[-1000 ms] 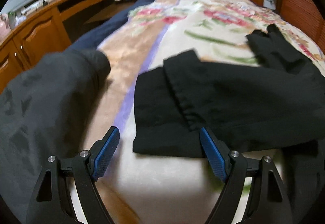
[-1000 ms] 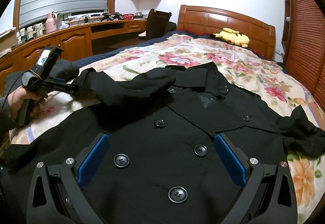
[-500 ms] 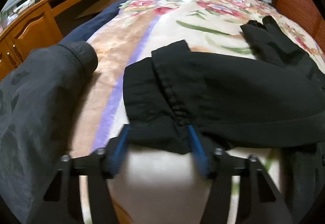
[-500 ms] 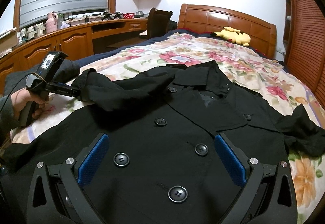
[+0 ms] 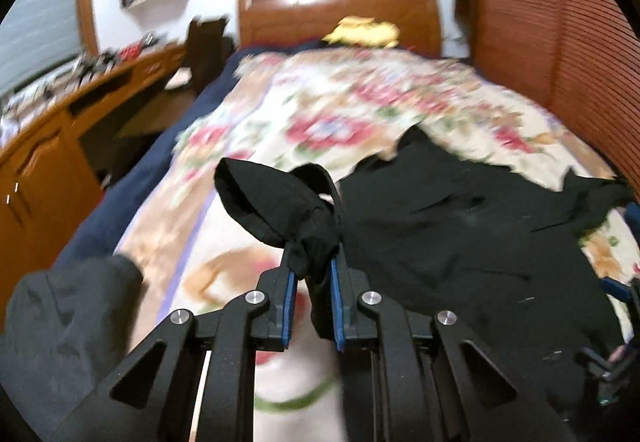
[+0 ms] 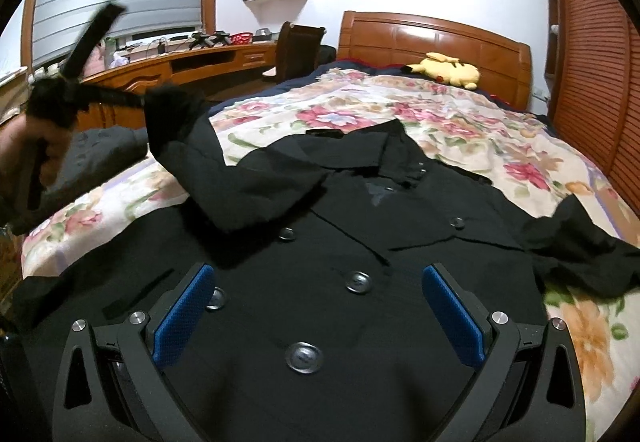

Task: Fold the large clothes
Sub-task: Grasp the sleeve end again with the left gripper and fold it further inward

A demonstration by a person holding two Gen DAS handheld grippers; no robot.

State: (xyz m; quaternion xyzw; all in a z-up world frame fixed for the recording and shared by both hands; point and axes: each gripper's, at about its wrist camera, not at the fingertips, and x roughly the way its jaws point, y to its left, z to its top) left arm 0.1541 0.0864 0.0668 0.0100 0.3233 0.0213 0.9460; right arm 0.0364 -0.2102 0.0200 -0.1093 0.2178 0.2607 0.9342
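A black double-breasted coat [image 6: 320, 250] lies front up on the floral bed cover, collar toward the headboard. My left gripper [image 5: 312, 262] has the cuff of the coat's left sleeve [image 5: 272, 201] bunched between its blue pads, and its jaws are closing on it. In the right wrist view that sleeve [image 6: 180, 129] hangs raised above the bed from the blurred left gripper [image 6: 134, 97], held in a person's hand [image 6: 24, 145]. My right gripper [image 6: 317, 272] hovers open over the coat's buttoned front, nothing between its fingers. The other sleeve [image 6: 580, 242] lies crumpled at the right.
A dark grey garment [image 5: 60, 322] lies at the bed's left edge. A yellow plush toy [image 6: 444, 69] sits by the wooden headboard [image 6: 432, 33]. A wooden desk [image 6: 160, 69] and a chair [image 6: 296, 49] stand on the left, louvred doors [image 6: 592, 61] on the right.
The left gripper's jaws narrowed around the flat sleeve cuff, pinched it and rose with it, lifting the sleeve off the bed. The right gripper stayed put and open.
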